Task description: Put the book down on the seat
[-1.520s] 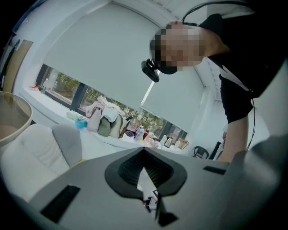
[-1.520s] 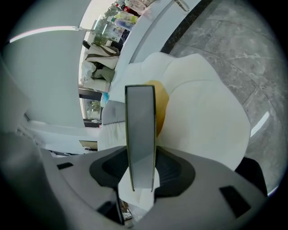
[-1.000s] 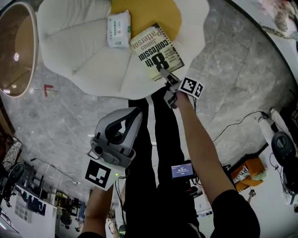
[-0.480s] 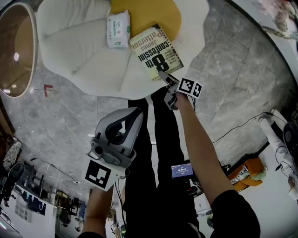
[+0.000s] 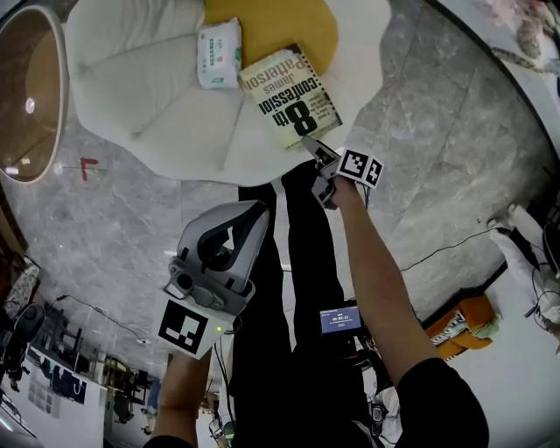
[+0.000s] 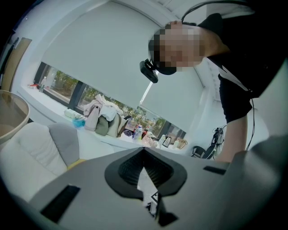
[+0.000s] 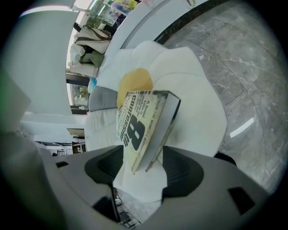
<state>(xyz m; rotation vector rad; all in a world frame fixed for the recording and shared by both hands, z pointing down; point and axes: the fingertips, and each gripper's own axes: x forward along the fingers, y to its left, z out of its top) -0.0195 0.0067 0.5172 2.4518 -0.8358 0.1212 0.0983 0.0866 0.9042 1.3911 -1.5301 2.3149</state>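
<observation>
The book [image 5: 289, 96], a pale paperback with a big black "8" on its cover, lies face up on the white cushioned seat [image 5: 149, 87], right of the seat's middle. My right gripper [image 5: 308, 144] is at the book's near corner with its jaws open. In the right gripper view the book [image 7: 144, 130] pokes its corner between the spread pads [image 7: 105, 164] of my right gripper [image 7: 143, 166] without touching them, with the seat [image 7: 198, 90] under it. My left gripper [image 5: 249, 214] hangs low by my legs, shut and empty. The left gripper view has my left gripper [image 6: 144, 152] pointing up at the person.
A white tissue pack [image 5: 219, 54] lies on the seat left of the book, and a yellow cushion [image 5: 280, 26] sits behind both. A round wooden table [image 5: 26, 87] stands at far left. Grey marble floor [image 5: 437, 131] surrounds the seat. Black-trousered legs [image 5: 293, 280] stand below it.
The right gripper's jaws have come apart off the book's corner and drawn back a little toward me. The book stays flat on the seat. The left gripper has not moved.
</observation>
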